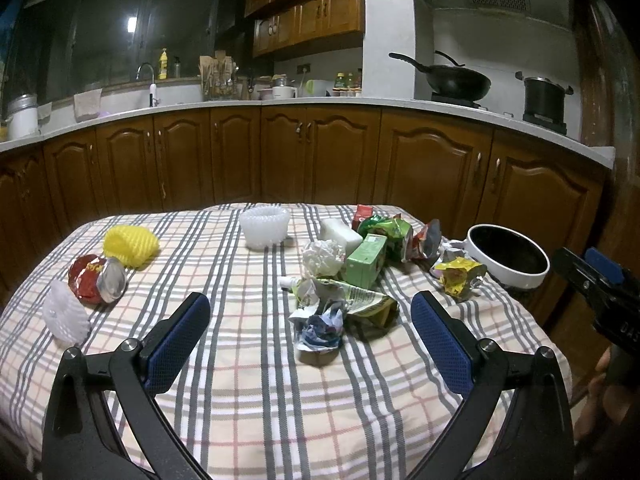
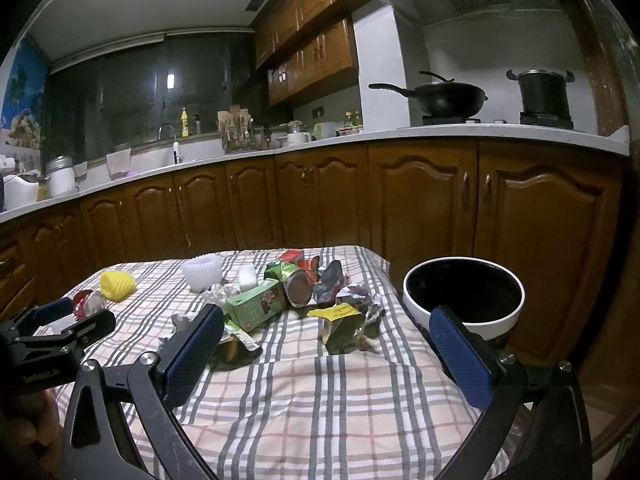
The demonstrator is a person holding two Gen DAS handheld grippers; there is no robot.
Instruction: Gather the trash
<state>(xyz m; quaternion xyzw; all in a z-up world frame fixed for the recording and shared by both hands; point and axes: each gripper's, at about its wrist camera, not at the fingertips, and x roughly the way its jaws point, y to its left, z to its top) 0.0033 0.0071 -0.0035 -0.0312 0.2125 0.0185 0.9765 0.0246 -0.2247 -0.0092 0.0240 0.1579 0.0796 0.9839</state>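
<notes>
Trash lies on a plaid-clothed table (image 1: 248,380). A pile sits right of centre: crumpled paper (image 1: 322,326), a green carton (image 1: 366,260), a white paper ball (image 1: 322,256), green and red wrappers (image 1: 394,232) and a yellow wrapper (image 1: 460,276). At the left lie a red wrapper (image 1: 94,278), a yellow foam net (image 1: 130,246) and a white foam net (image 1: 66,316). My left gripper (image 1: 310,312) is open, just short of the crumpled paper. My right gripper (image 2: 326,326) is open, near the yellow wrapper (image 2: 340,322) and the carton (image 2: 260,304).
A white bin with a black inside (image 1: 508,254) stands at the table's right edge; it also shows in the right wrist view (image 2: 464,296). A white foam cup-shaped net (image 1: 266,226) and a white block (image 1: 340,232) sit at the far side. Brown kitchen cabinets (image 1: 320,152) stand behind the table.
</notes>
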